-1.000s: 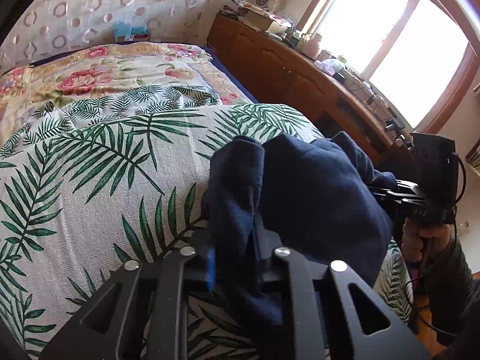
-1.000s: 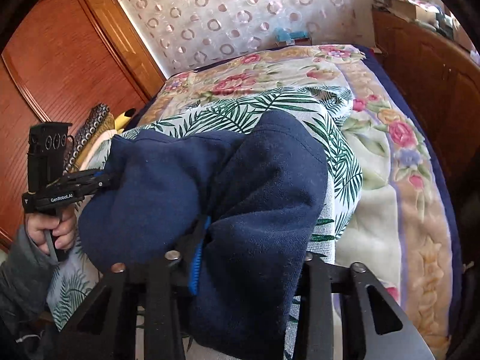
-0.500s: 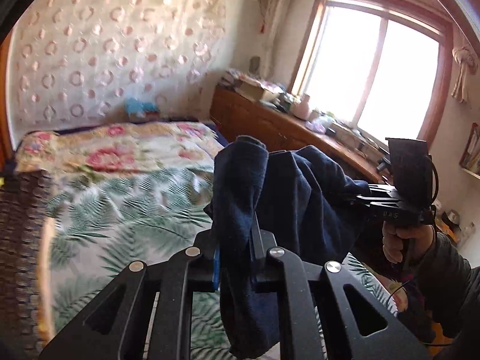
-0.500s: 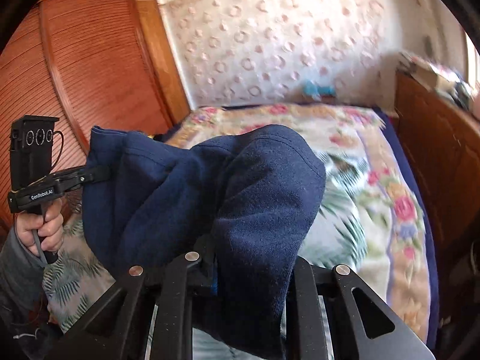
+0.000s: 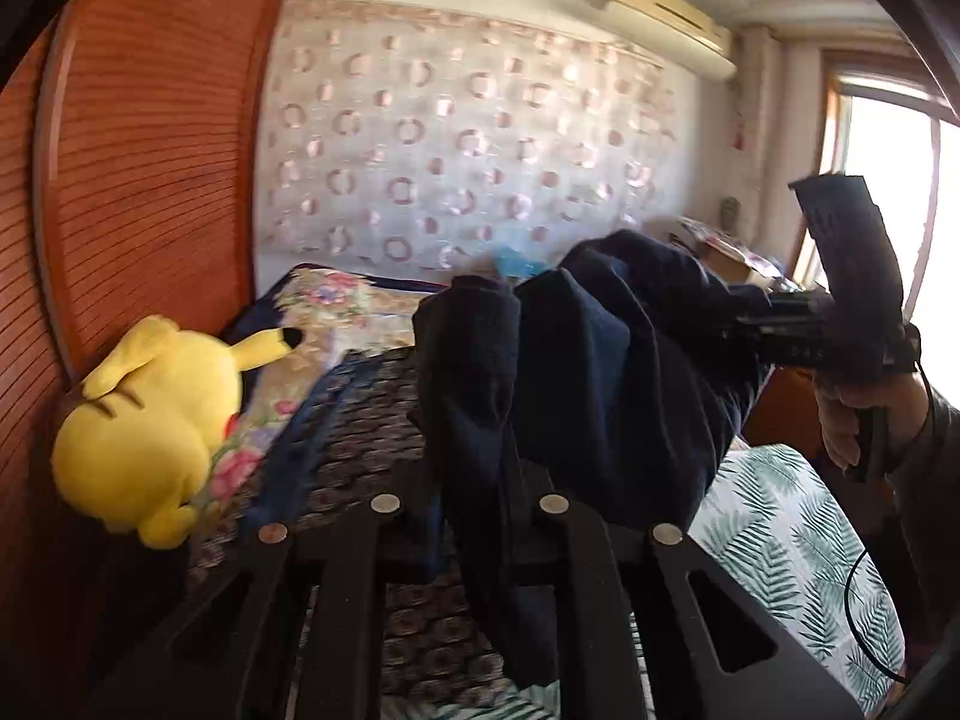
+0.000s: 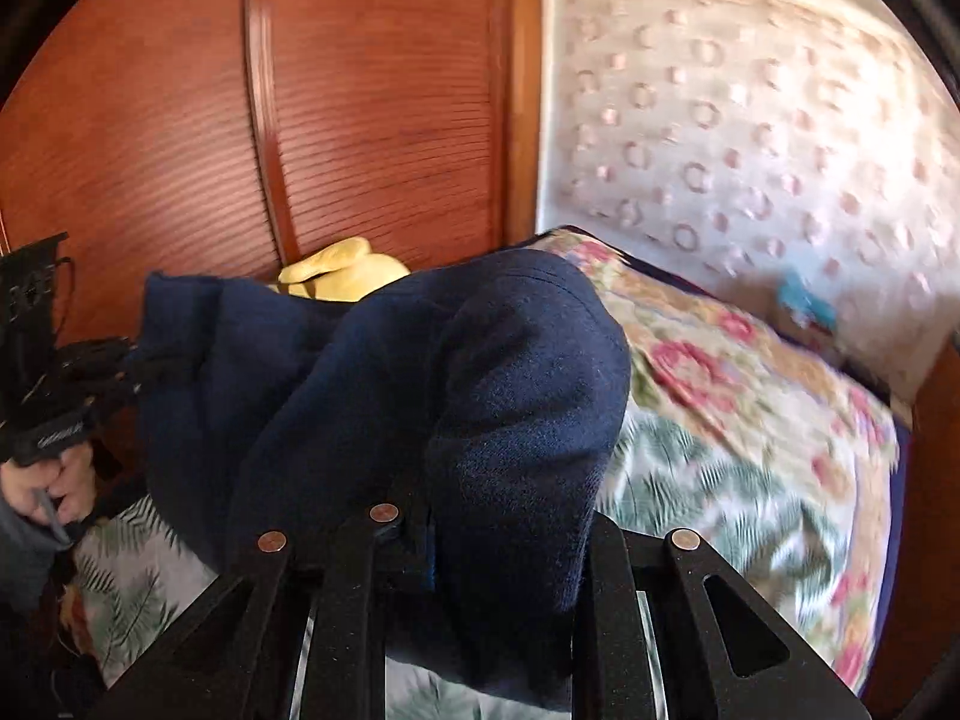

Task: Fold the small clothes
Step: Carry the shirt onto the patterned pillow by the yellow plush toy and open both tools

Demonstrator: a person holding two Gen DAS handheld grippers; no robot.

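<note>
**Q:** As both tools lift it clear of the bed, how is the cloth held?

**A:** Nearest the lens, the left gripper [image 5: 474, 516] has its jaws nearly closed, pinching one bunched edge of the navy garment [image 5: 600, 372]. The right gripper [image 6: 474, 534] is likewise almost closed on the opposite edge. The garment hangs slack between the two, above the palm-leaf sheet [image 5: 798, 534].

**Q:** How would it handle?

**A:** Judged by its drape, it is light, soft and limp, with a slightly fuzzy knit surface, and not slippery. It sags into rounded lobes rather than holding a plane, so grips at corners or along a hem, drawn apart, would best flatten it for folding.

**Q:** What lies beyond?

**A:** Below the left tool, a dark patterned woven mat [image 5: 372, 420] covers part of the bed. Past it sits a yellow plush toy [image 5: 150, 426], rounded and matte, then a floral quilt [image 6: 720, 360]. Farthest are a ribbed reddish wooden wardrobe [image 6: 372, 108] and ring-patterned wallpaper [image 5: 456, 138].
</note>
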